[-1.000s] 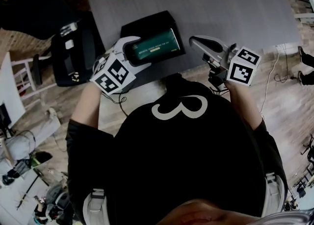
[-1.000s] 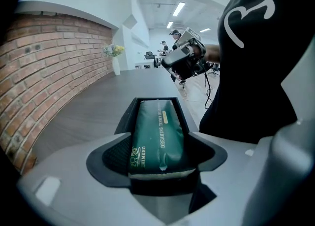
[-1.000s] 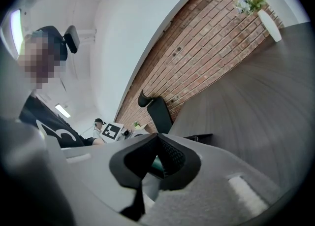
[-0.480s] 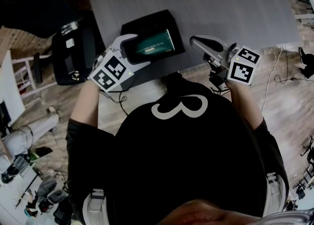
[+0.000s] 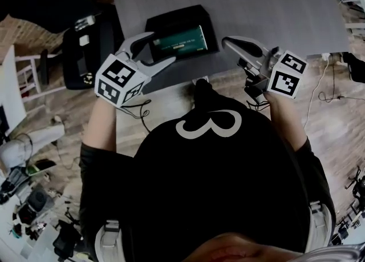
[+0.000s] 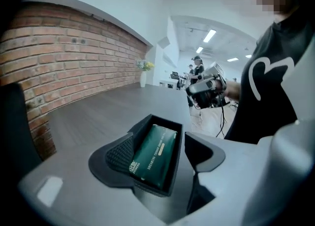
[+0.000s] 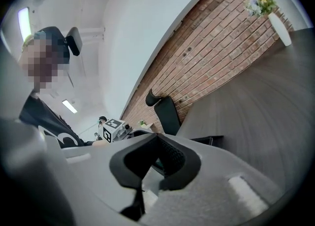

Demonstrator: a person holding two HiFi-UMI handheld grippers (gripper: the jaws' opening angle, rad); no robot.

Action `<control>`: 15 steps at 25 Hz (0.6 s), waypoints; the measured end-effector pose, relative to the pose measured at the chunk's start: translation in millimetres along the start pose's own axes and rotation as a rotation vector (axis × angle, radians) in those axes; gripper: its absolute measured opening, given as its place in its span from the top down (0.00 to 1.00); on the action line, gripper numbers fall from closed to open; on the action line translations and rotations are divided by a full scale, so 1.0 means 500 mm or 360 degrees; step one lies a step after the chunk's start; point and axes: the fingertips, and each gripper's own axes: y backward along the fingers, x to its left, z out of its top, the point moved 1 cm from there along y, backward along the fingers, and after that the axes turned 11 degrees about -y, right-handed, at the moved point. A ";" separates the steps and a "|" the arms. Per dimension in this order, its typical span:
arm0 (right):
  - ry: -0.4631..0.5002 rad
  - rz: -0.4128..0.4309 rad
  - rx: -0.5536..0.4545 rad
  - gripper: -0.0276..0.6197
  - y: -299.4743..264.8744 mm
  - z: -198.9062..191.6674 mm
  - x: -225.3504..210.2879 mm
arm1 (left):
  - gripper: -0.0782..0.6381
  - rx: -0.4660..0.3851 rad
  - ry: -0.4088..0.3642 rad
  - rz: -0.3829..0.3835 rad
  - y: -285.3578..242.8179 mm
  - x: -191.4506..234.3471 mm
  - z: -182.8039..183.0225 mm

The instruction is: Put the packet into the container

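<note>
The packet (image 5: pixel 181 39), earlier held in the left gripper (image 5: pixel 161 47) over the container (image 5: pixel 171 14), now lies flat inside it on the bench (image 5: pixel 268 4). That gripper has drawn back and lifted. Its jaws have just closed a little but stand open, pressing on nothing. The right gripper (image 5: pixel 229 41) has not moved, jaws closed and empty.

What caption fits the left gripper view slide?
Green packet lies inside the black container on the grey table; left gripper faces it, jaws open, just narrowed slightly, gripping nothing.
</note>
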 end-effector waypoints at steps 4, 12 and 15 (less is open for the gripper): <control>0.0093 0.0033 -0.0035 0.95 0.000 0.016 0.045 | 0.48 -0.0189 0.0215 0.0070 0.049 -0.013 0.049; 0.0246 0.0082 -0.0070 0.95 0.022 -0.008 0.130 | 0.74 -0.0560 0.0475 0.0014 0.137 -0.110 0.146; 0.0255 0.0106 -0.0082 0.95 0.023 -0.020 0.152 | 0.87 -0.0670 0.0590 0.0014 0.159 -0.131 0.162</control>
